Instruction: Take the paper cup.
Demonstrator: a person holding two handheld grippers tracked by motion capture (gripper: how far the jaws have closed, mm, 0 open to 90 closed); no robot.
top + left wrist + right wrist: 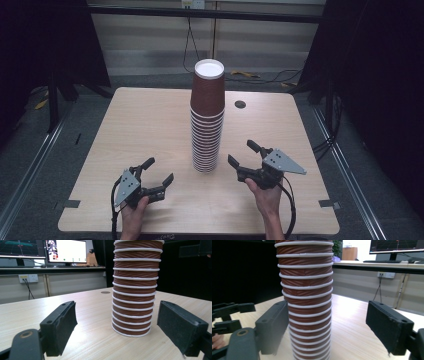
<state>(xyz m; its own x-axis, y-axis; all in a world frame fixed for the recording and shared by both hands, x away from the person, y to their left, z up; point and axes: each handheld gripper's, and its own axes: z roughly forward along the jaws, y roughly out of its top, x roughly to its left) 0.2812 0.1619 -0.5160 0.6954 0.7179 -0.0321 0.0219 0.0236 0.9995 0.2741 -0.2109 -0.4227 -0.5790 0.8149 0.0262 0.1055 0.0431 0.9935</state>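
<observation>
left tool [159, 171]: jaws apart | right tool [243, 153]: jaws apart

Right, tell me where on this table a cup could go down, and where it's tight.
The table is bare left of the cup stack out to the left edge, and right of it past the small dark round spot. It is tight at the near edge, where the left gripper and right gripper flank the stack's base, jaws open.

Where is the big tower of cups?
In the high view, the tower of cups stands mid-table, between the left claw and right claw.
</observation>
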